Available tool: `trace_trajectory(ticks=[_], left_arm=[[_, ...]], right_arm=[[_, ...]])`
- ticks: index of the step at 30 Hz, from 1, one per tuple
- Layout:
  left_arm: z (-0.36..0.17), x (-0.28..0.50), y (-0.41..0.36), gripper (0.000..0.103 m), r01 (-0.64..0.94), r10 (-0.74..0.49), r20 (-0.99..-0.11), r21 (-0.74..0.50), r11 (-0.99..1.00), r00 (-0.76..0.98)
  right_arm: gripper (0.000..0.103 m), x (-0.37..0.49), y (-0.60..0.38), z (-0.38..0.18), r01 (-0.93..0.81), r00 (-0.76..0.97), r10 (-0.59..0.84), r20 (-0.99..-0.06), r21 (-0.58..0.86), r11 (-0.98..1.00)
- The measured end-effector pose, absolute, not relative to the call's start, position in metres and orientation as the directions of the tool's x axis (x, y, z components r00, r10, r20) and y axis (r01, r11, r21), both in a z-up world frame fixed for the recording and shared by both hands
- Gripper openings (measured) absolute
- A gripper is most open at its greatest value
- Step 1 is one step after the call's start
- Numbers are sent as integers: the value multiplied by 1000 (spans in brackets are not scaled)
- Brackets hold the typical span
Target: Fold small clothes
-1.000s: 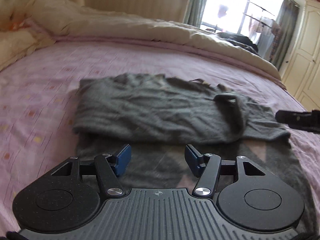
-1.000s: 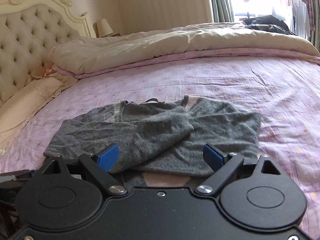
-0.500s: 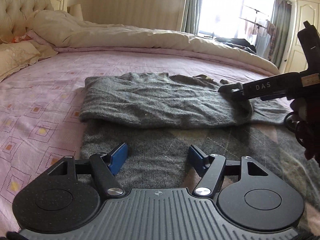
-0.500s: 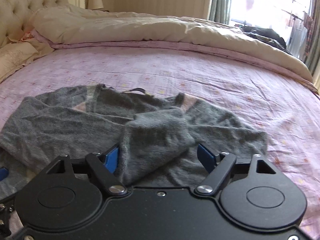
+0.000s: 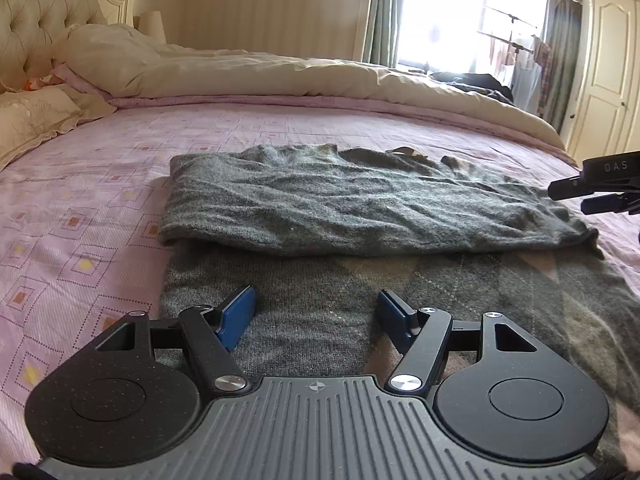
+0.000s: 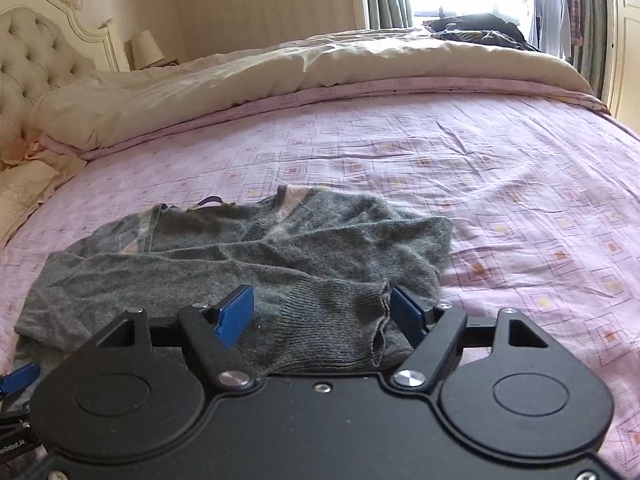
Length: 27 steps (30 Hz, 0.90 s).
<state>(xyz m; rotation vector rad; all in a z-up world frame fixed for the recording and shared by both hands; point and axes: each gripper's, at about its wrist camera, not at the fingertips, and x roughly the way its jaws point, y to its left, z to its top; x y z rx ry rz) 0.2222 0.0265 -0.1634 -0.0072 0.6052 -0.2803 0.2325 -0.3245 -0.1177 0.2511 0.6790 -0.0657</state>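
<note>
A grey knit sweater (image 5: 340,208) lies flat on the pink patterned sheet (image 5: 80,240), with one sleeve folded across its chest. My left gripper (image 5: 316,312) hovers open over the sweater's lower body, with only flat cloth under its blue pads. My right gripper (image 6: 322,312) is at the sweater's right side, and the ribbed sleeve cuff (image 6: 340,320) fills the gap between its pads, which bear on it. In the left wrist view the right gripper (image 5: 576,198) reaches in from the right edge, just over the sleeve's end. One blue fingertip (image 6: 20,376) of the left gripper shows at the lower left of the right wrist view.
A cream duvet (image 5: 280,76) is bunched along the far side of the bed, by a tufted headboard (image 5: 40,20) and a pillow (image 5: 36,116). Dark clothes (image 6: 480,28) lie by the window. A wardrobe (image 5: 608,80) stands at the right. Bare sheet (image 6: 520,200) stretches right of the sweater.
The right gripper's jaws narrowed around the cuff, and it drew the cuff to the right; the sleeve now lies flatter across the sweater. The left gripper's jaws stand slightly wider.
</note>
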Motion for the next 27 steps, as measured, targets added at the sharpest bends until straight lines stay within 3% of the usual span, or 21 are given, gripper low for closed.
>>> trace_trajectory(ticks=[6, 8, 10, 14, 19, 21, 22, 27], left_arm=[[-163, 222, 27, 66, 258, -263, -560, -89, 962, 786], [-163, 222, 26, 66, 258, -262, -560, -88, 962, 786], [-163, 222, 26, 66, 258, -260, -562, -85, 962, 785], [-161, 223, 24, 73, 280, -270, -573, -73, 957, 773], [-145, 227, 33, 73, 262, -293, -589, -139, 955, 753], [-130, 230, 40, 73, 240, -295, -566, -172, 955, 770], [-124, 233, 44, 73, 230, -293, -557, -181, 956, 777], [-99, 261, 64, 73, 166, -269, -553, -231, 959, 788]], right_arm=[[76, 234, -342, -132, 132, 763, 60, -644, 247, 960], [60, 233, -347, -136, 115, 764, 104, -637, 293, 949], [56, 231, -347, -137, 98, 768, 116, -630, 294, 951], [55, 236, -349, -141, 122, 757, 95, -646, 283, 951], [56, 239, -356, -145, 121, 756, 133, -640, 337, 934], [43, 240, -352, -145, 102, 755, 142, -640, 328, 939], [9, 240, -349, -144, 98, 755, 140, -640, 321, 942], [11, 238, -333, -111, -2, 789, 218, -575, 351, 936]])
